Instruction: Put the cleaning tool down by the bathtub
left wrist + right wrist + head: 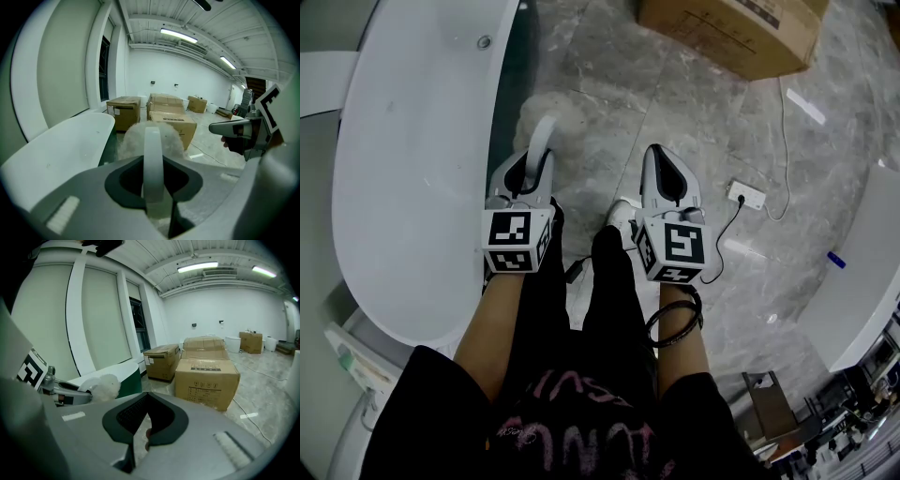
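The cleaning tool is a duster with a white curved handle (153, 154) and a fluffy white head (133, 140). My left gripper (534, 161) is shut on the handle, and the fluffy head (551, 124) sticks out ahead of it over the marble floor, close beside the white bathtub (412, 159). My right gripper (664, 159) is level with it to the right, shut with nothing in it. In the right gripper view the duster head (104, 386) shows at the left in front of the bathtub (119, 371).
A cardboard box (731, 33) stands on the floor ahead, and several more boxes (206, 380) stand further into the room. A power strip with a cable (746, 195) lies to the right. A white fixture (862, 281) stands at the far right. My shoe (621, 214) is between the grippers.
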Tool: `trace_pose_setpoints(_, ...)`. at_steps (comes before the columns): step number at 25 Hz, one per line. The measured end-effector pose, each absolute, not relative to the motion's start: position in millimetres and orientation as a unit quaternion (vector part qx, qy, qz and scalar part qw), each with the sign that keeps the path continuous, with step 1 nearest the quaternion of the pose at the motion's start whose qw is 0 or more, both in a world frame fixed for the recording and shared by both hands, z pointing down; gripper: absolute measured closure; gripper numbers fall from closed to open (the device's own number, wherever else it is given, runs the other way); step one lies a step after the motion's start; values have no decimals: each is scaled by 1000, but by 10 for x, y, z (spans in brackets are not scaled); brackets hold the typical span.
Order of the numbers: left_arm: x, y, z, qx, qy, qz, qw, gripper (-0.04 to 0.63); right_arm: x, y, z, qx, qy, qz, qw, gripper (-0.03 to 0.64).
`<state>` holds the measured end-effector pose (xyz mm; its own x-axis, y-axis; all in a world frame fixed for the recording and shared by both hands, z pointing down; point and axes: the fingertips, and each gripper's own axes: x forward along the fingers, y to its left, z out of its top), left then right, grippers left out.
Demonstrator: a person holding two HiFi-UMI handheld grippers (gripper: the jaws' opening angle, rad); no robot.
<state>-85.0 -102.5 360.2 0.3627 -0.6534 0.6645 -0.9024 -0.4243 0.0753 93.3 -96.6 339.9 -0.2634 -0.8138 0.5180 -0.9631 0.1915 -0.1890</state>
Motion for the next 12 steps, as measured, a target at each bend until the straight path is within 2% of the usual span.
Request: trace_pose_setpoints(12,-870,-1140,4362,786,-489,292,240,506,942,-1040,4135,582,-754,260,157,594)
